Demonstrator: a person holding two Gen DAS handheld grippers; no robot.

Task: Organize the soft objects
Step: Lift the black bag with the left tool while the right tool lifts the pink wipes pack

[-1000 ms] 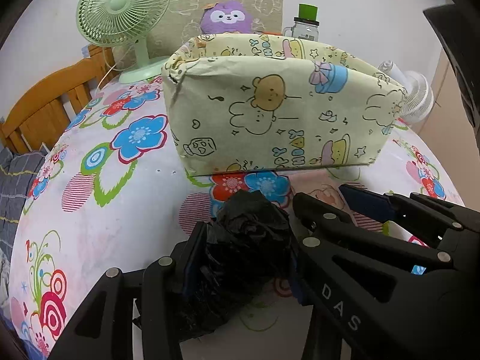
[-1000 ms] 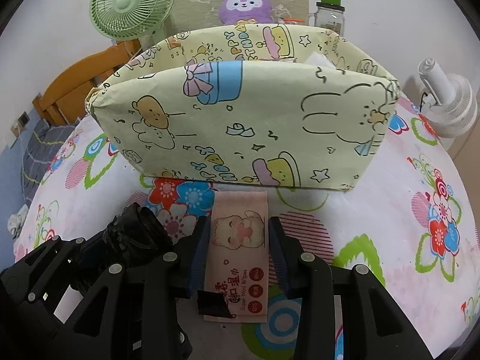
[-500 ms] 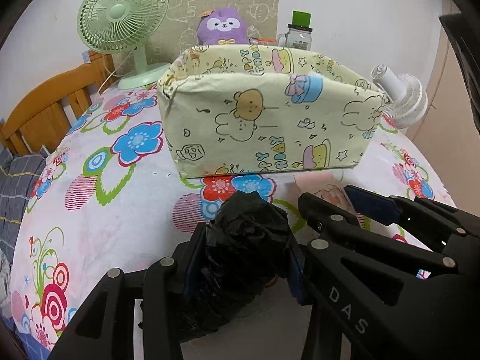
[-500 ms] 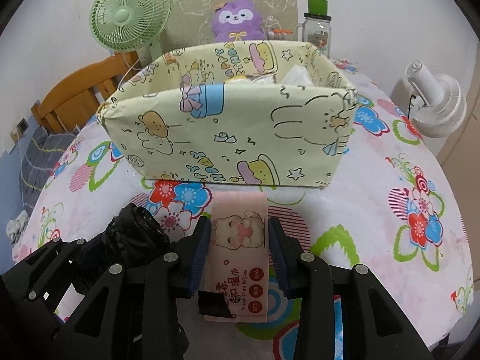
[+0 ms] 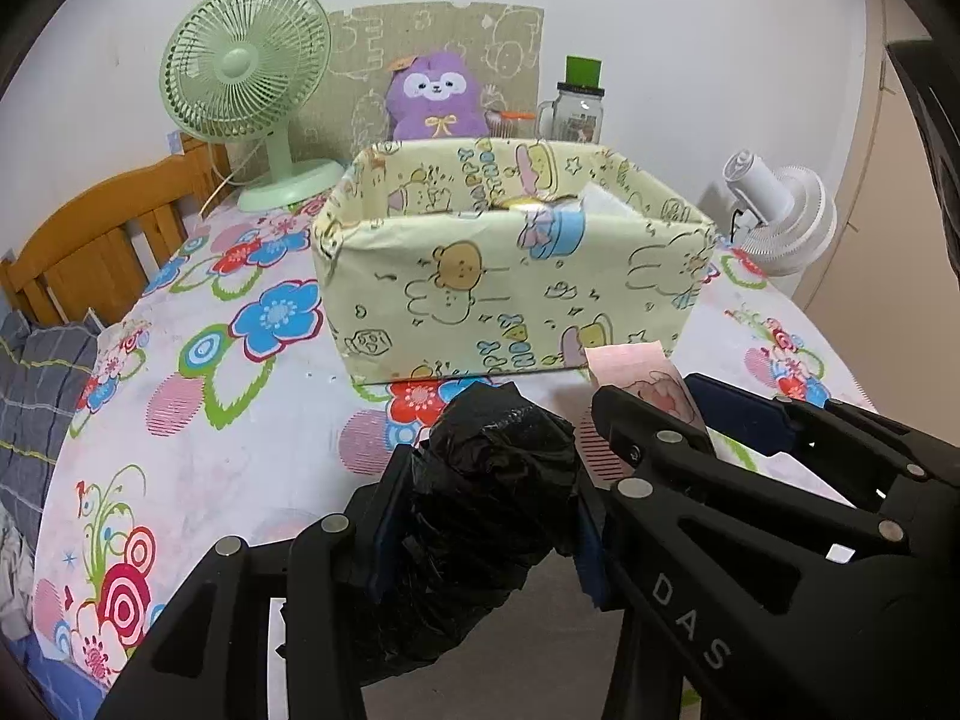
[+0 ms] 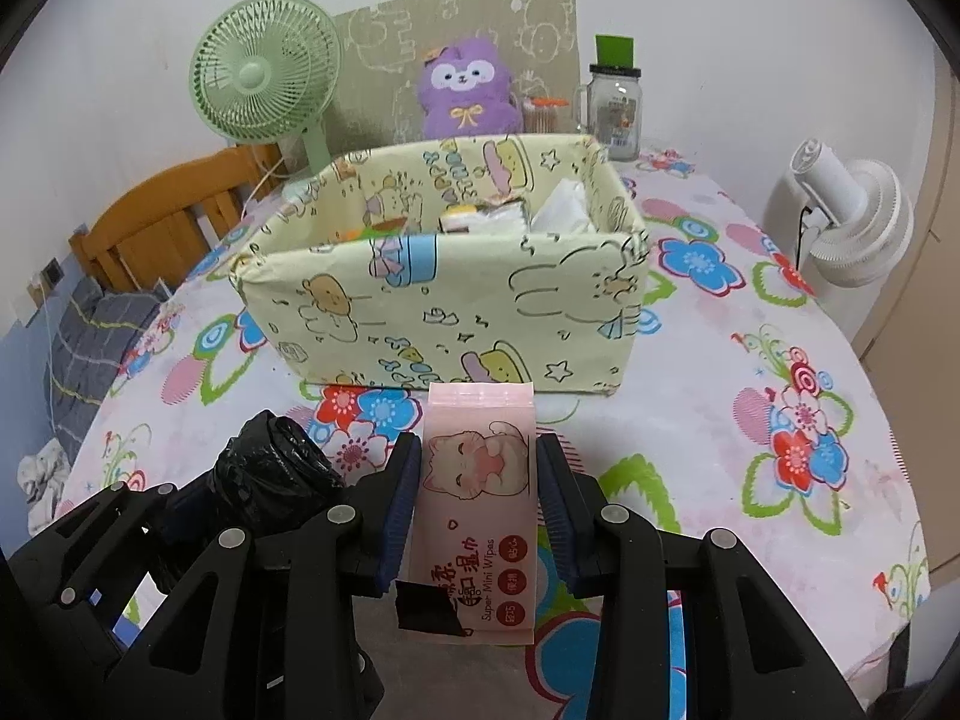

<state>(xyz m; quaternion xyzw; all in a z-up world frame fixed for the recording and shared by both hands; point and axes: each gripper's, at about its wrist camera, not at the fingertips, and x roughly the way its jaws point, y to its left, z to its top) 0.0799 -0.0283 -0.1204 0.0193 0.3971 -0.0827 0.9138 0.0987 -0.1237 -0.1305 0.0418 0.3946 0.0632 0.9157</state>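
My left tongs (image 5: 480,510) clench a black plastic bundle (image 5: 486,516), my right tongs (image 6: 477,510) a pink wipes pack (image 6: 480,498); the fabric bin (image 6: 444,306) sits mid-frame just beyond both, its long side facing me.

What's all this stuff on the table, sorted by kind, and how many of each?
Fans: 2, green and white
Plush toys: 1, purple
Jars: 1
Storage boxes: 1
Wipes packs: 1, held
Black bag rolls: 1, held
Total: 7
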